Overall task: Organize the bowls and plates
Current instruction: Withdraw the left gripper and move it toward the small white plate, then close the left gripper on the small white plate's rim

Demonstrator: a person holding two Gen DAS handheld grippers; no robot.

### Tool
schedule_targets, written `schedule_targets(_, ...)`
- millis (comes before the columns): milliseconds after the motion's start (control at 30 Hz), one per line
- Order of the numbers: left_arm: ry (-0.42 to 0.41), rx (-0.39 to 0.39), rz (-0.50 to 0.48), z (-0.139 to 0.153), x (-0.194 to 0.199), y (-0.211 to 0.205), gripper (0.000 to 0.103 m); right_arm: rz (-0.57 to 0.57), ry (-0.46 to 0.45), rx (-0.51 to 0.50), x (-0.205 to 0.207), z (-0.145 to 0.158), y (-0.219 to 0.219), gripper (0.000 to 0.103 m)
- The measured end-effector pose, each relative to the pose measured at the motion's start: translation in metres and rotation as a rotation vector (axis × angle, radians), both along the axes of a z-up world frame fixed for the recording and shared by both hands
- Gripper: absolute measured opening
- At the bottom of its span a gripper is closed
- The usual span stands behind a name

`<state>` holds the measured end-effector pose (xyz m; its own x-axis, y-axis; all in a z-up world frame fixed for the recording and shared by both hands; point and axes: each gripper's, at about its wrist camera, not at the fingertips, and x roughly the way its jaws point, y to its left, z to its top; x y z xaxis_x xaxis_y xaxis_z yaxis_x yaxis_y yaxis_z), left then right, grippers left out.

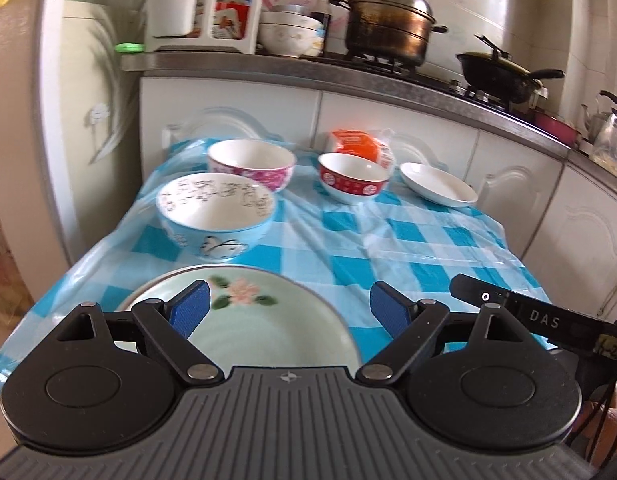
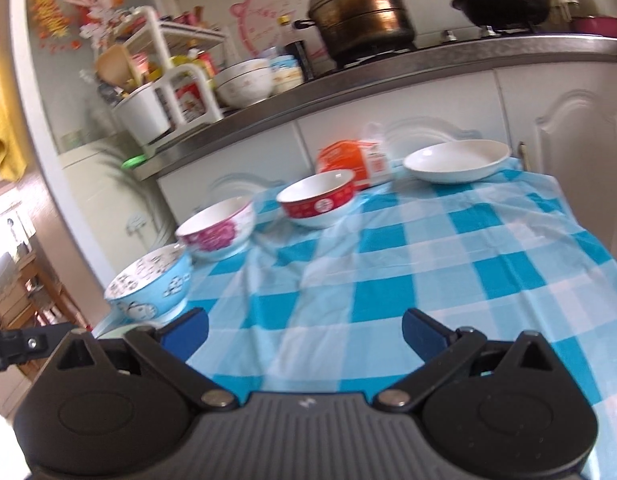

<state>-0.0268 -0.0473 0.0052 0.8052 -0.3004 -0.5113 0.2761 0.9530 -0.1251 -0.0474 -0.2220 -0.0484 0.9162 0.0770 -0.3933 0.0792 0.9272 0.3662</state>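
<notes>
We had the worktop (image 1: 408,248) under its checked cloth, the crockery spread apart, so nothing was stacked yet. The green plate (image 1: 268,332) lay nearest, under our left tool (image 1: 288,308), whose jaws stood apart and empty. The blue bowl (image 1: 216,216), pink bowl (image 1: 250,166), white plate (image 2: 456,162) and red bowl (image 2: 316,200) sat beyond. Our right tool (image 2: 304,330) was likewise apart, over bare cloth.

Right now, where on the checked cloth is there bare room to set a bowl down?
The widest bare stretch of the checked cloth lies in front of the red bowl and white plate, running to the near right edge. The left side is crowded: blue bowl, pink bowl and green plate sit close together.
</notes>
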Motion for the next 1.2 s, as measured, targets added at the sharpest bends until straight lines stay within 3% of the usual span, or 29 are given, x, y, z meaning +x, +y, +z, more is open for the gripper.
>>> schedule_targets(433,0.088,-0.011,-0.186,0.022,0.057,-0.095,0.103,-0.187,0.034,0.127,0.011,0.005,-0.1,0.102)
schedule_targets(600,0.085,0.034,-0.279,0.023,0.091,-0.146,0.103,-0.228,0.023,0.106,0.029,0.012,-0.141,0.102)
schedule_targets(700,0.111,0.022,-0.341,0.019,0.117,-0.177,0.103,-0.212,0.027,0.097,0.046,0.011,-0.166,0.102)
schedule_targets(1033,0.176,-0.093,-0.315,-0.008,0.209,-0.251,0.103,-0.162,-0.023,0.196,0.111,0.002,-0.244,0.102)
schedule_targets(1200,0.171,-0.097,-0.276,-0.026,0.255,-0.283,0.1,-0.164,-0.043,0.286,0.148,-0.008,-0.277,0.102)
